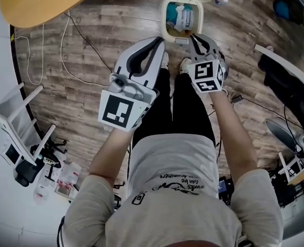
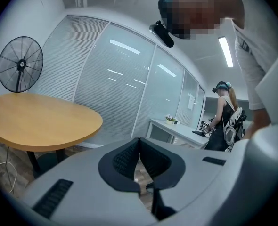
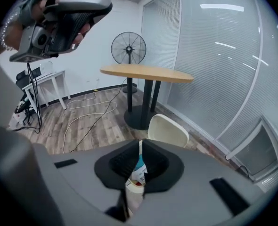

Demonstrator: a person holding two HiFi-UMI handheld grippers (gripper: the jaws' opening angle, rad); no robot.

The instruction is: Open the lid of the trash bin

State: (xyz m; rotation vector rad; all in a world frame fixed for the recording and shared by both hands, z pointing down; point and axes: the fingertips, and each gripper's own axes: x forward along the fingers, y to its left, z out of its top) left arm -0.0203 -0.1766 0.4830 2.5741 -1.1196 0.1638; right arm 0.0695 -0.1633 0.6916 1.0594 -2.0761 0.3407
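left claw (image 2: pixel 139 141): jaws together, empty | right claw (image 3: pixel 141 144): jaws together, empty

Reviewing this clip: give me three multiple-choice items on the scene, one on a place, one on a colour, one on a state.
1. Where does the trash bin stand?
A. on the round table
B. on the wood floor, ahead of the person's shoes
C. on a white desk

2. What colour is the bin's lid?
A. cream
B. red
C. black

3. How is the lid?
A. shut flat
B. raised, contents showing
C. lying off on the floor

Answers: 1 B, the head view shows it on the planks beyond the shoes; 2 A, both views show cream; 3 B, rubbish shows inside.
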